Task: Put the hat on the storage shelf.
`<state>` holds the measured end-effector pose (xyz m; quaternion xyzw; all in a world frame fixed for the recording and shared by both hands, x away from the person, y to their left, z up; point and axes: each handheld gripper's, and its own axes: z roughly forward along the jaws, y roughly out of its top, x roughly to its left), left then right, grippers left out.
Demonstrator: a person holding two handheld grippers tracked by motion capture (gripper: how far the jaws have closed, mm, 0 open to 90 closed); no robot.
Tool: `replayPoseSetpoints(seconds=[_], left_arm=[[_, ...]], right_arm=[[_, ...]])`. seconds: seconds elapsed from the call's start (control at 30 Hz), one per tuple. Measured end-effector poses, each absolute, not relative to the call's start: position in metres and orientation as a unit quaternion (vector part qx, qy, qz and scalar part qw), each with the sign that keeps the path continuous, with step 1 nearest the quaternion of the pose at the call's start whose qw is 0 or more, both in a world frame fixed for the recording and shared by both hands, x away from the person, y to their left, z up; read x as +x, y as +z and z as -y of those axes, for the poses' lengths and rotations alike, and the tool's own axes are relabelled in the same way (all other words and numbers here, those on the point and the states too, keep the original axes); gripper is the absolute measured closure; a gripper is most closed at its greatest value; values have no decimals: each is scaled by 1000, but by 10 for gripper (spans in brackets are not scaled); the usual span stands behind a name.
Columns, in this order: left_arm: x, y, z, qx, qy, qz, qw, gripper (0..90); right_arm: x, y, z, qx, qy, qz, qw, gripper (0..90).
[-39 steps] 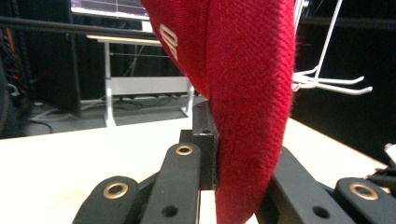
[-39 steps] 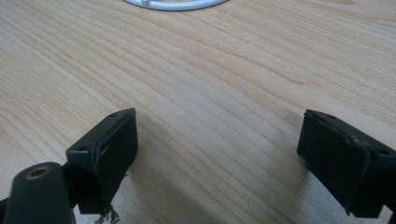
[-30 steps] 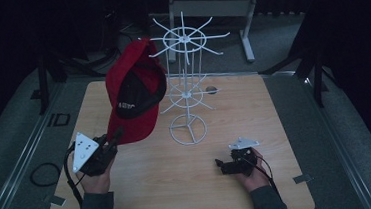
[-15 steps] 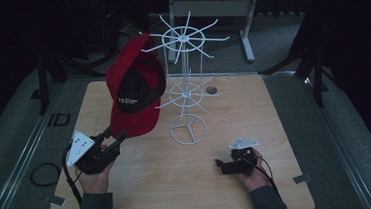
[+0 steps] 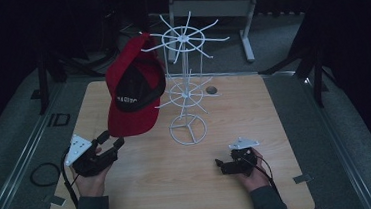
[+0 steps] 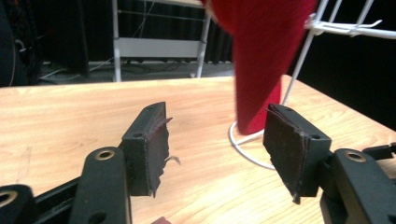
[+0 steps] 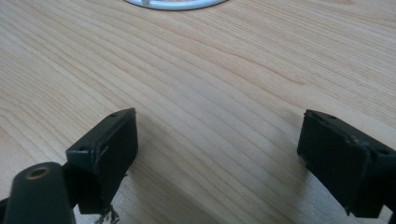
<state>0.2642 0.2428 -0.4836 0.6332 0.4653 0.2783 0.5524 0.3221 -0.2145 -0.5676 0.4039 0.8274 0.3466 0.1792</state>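
Two pairs of tongs sit low at the near side of the wooden counter (image 5: 285, 126), one in each of the person's hands. The left tongs (image 5: 111, 144) are released, jaws spread with nothing between them, and point up and away toward the hanging cap. The right tongs (image 5: 220, 165) are released too, jaws wide over bare wood, resting close to the counter and pointing toward the person's left. A black cable loop (image 5: 43, 174) lies on the grey floor just off the counter's left edge.

Farther in, the white wire rack (image 5: 186, 92) stands on its ring base near the counter's middle, between the two hands, with two tiers of spoked arms.

One red cap (image 5: 135, 91) hangs from an upper arm on the rack's left side. Its long axis runs up and down, slightly tilted; the brim points down toward the near left, the dark inside facing the camera. In the left gripper view the cap (image 6: 266, 60) hangs just beyond the open jaws, above and between them, not touching either.

A small dark round thing (image 5: 211, 89) lies on the counter behind the rack.
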Motion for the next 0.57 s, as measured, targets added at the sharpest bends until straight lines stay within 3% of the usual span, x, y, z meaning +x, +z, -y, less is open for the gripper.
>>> replayPoseSetpoints(seconds=[0.57], left_arm=[[271,-510,-245,643,250,-489,534,349]], right_arm=[[322,-568,215,404,347,-827,179,122]])
